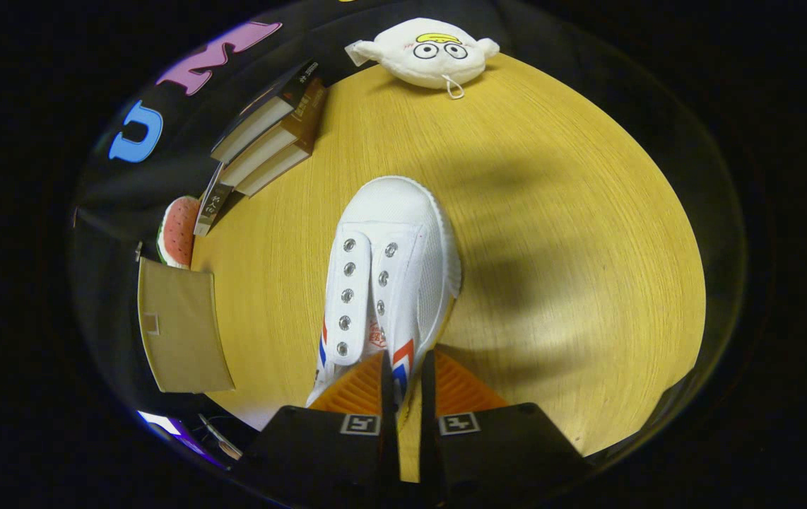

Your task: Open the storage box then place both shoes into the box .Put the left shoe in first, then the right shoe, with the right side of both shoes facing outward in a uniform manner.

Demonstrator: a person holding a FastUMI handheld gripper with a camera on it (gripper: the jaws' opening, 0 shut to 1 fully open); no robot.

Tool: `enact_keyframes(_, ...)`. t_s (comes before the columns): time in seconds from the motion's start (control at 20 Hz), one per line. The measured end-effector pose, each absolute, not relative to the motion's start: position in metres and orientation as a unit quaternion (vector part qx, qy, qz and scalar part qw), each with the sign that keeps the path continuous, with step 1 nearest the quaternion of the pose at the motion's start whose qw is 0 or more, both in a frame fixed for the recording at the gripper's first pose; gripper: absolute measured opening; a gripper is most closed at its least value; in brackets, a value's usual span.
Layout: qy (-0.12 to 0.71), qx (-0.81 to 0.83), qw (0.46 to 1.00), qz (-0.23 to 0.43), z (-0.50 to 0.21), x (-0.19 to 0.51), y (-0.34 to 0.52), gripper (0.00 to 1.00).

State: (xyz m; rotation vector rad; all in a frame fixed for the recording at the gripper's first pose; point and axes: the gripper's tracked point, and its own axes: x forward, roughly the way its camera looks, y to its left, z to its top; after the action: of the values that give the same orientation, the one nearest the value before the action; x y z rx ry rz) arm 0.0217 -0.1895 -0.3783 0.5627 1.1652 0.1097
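A white canvas shoe (389, 261) with metal eyelets and red and blue side stripes hangs from my gripper (401, 382), toe pointing away from me over the wooden table (573, 283). Both fingers are pressed on the shoe's side wall near the heel opening, with only a narrow gap between them. The shoe casts a shadow on the table to its right. The beige flap of the storage box (181, 329) lies to the left of the shoe, at the table's left side.
A stack of books (273, 138) leans at the far left of the table. A watermelon-slice toy (179, 240) sits beside the box flap. A white plush toy with big eyes (428, 53) lies at the table's far edge.
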Motion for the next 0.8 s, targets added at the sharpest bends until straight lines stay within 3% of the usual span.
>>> enact_keyframes(0.1,0.539,0.261,0.799,0.056,-0.373,0.023,-0.182,0.1)
enact_keyframes(0.45,0.532,0.253,0.806,0.067,-0.341,0.017,-0.156,0.1)
enact_keyframes(0.8,0.493,0.256,0.827,0.087,-0.254,0.017,-0.114,0.1)
